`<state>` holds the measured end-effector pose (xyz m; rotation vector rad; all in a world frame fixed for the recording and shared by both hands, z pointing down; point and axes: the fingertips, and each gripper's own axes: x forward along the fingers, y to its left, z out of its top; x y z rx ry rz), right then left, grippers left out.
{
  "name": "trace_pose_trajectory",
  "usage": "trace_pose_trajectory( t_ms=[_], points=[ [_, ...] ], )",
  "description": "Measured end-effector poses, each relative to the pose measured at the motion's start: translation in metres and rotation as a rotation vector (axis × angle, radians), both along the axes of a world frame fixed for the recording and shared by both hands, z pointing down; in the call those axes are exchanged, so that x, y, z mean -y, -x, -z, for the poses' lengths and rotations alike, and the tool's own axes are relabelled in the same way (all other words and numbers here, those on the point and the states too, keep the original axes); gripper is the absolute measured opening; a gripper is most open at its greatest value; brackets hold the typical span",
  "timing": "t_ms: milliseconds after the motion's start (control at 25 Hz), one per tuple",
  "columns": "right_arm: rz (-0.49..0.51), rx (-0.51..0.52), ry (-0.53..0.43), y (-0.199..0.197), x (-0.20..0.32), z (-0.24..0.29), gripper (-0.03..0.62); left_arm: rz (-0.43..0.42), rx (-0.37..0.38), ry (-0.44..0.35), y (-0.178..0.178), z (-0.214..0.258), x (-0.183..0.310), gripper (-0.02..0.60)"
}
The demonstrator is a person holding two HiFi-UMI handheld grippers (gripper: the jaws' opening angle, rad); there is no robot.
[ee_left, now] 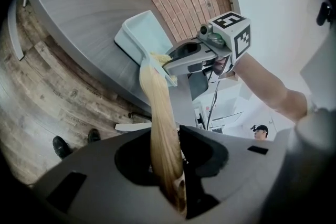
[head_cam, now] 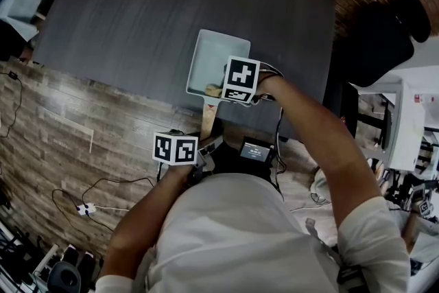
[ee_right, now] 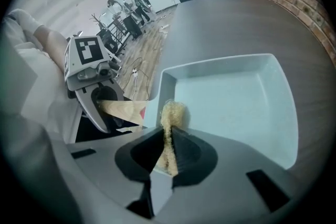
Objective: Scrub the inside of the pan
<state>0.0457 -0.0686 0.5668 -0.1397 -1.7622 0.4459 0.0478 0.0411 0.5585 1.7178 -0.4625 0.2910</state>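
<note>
Left claw [ee_left: 167,136] tight on handle [ee_left: 157,97], right claw [ee_right: 168,131] tight on scourer [ee_right: 172,113] at pan [ee_right: 236,107] rim; wide tabletop [head_cam: 171,3] beyond.

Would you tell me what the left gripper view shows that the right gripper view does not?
Only the left gripper view shows dark shoes on the wooden floor and the right gripper from outside, reaching to the near rim of the pan. Only the right gripper view shows the left gripper from outside, closed on the wooden handle, and looks straight into the right gripper's jaws, shut on the yellow scrub pad. Both show the pale blue pan, its handle and the dark grey table.
</note>
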Motion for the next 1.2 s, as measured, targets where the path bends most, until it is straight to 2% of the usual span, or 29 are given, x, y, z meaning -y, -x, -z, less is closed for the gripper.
trace_pose_trajectory(
  t_ms=[240, 680, 880, 1040, 1200],
  points=[
    [-0.032, 0.024, 0.023, 0.001, 0.000, 0.005, 0.048, -0.032, -0.022, -0.028, -0.001, 0.006, -0.003, 0.173],
    [-0.176, 0.156, 0.038, 0.004, 0.010, 0.030, 0.049, -0.032, 0.002, -0.092, 0.016, 0.011, -0.004, 0.199],
    [-0.243, 0.219, 0.004, 0.001, 0.015, 0.045, 0.049, 0.031, 0.010, -0.117, 0.033, 0.018, 0.004, 0.199],
    [-0.299, 0.256, -0.069, -0.001, 0.020, 0.056, 0.049, 0.107, 0.007, -0.151, 0.053, 0.030, 0.016, 0.199],
    [-0.413, 0.284, -0.160, -0.008, 0.030, 0.064, 0.049, 0.183, -0.023, -0.197, 0.070, 0.050, 0.030, 0.198]
  ],
)
